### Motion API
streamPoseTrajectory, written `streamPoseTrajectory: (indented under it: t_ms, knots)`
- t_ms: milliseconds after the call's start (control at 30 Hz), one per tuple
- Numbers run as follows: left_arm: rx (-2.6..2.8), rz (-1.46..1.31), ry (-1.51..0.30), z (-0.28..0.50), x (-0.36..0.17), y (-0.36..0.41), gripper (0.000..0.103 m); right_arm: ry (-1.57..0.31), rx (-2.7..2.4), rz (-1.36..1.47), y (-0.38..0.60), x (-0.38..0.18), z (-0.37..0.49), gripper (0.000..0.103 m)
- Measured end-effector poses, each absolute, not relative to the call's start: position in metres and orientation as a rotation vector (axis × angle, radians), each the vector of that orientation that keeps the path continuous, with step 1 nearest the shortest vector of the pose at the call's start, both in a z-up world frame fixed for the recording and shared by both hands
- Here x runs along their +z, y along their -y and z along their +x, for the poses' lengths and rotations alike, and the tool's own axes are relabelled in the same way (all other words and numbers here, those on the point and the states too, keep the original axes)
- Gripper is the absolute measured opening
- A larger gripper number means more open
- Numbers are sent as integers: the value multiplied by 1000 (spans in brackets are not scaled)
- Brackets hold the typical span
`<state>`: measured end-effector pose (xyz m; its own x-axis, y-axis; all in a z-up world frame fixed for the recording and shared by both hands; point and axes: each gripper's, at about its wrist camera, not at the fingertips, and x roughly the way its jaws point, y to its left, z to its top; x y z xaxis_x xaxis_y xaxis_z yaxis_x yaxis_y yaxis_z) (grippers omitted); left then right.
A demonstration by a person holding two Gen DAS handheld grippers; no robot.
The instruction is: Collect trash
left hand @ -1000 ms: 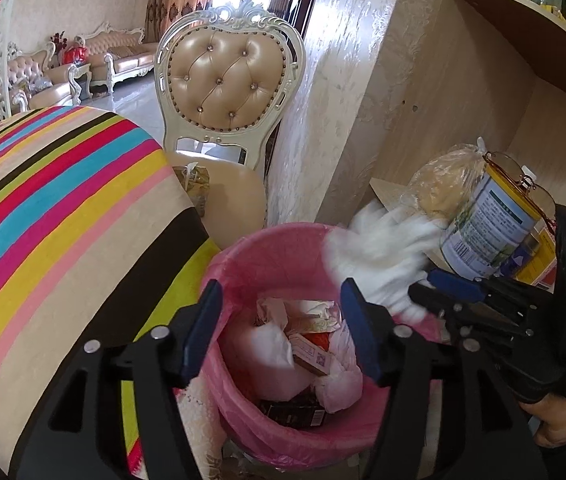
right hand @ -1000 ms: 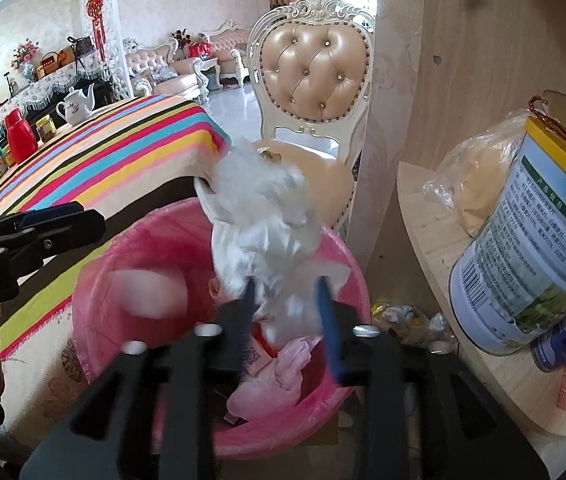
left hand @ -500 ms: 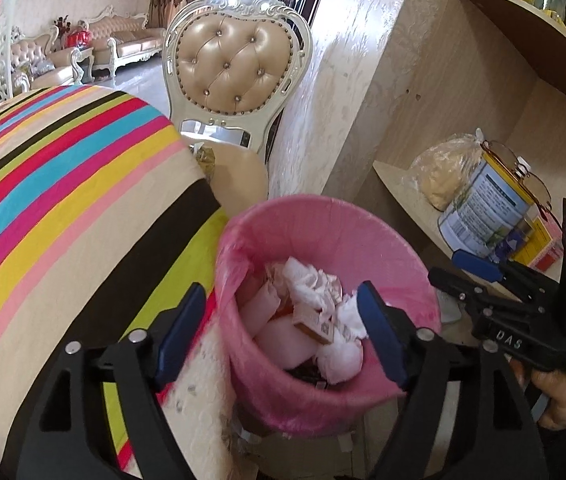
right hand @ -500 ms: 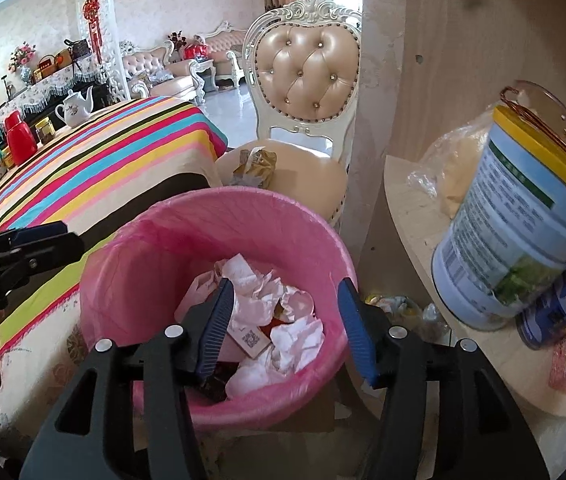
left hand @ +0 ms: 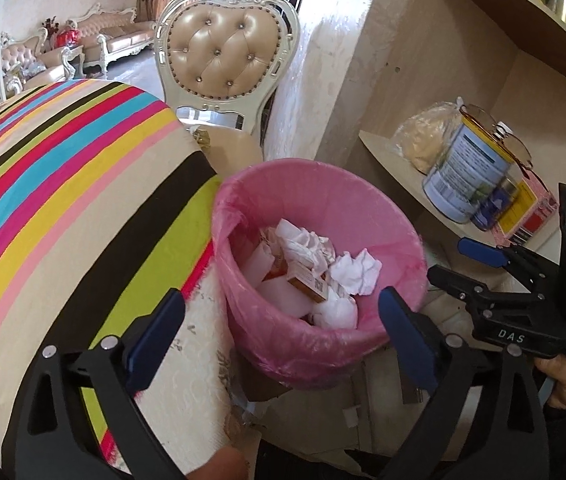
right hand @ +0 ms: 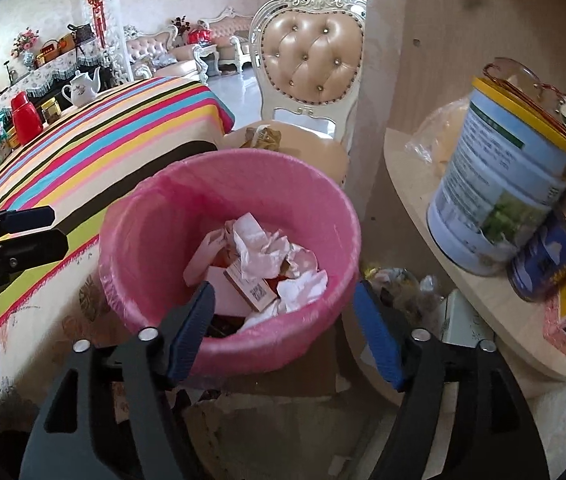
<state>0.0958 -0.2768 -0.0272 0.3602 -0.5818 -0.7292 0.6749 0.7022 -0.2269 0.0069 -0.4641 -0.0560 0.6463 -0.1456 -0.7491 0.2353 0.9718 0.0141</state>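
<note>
Tablecloth (left hand: pixel 63 184) — striped, beside pink-lined bin (right hand: pixel 171 216)

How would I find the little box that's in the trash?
Find the bin with the pink bag beside the striped tablecloth. Look into the heap of crumpled white tissue inside. The small cardboard box lies on top near the middle: flat-sided, orange-edged, with a printed square code, unlike the soft paper around it.

"DAS" stands on the right gripper (left hand: pixel 479 258); can labels unreadable
</note>
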Motion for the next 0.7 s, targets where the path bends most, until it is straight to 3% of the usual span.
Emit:
streamPoseTrajectory:
  t_ms: [133,700]
  knots:
    - [-835,139,-885,89,-26,281,96,-839,-219,102,461,-54,3,80]
    - [-842,135,-880,88,-24,284,96,-831,-214,102,461,-50,7,80]
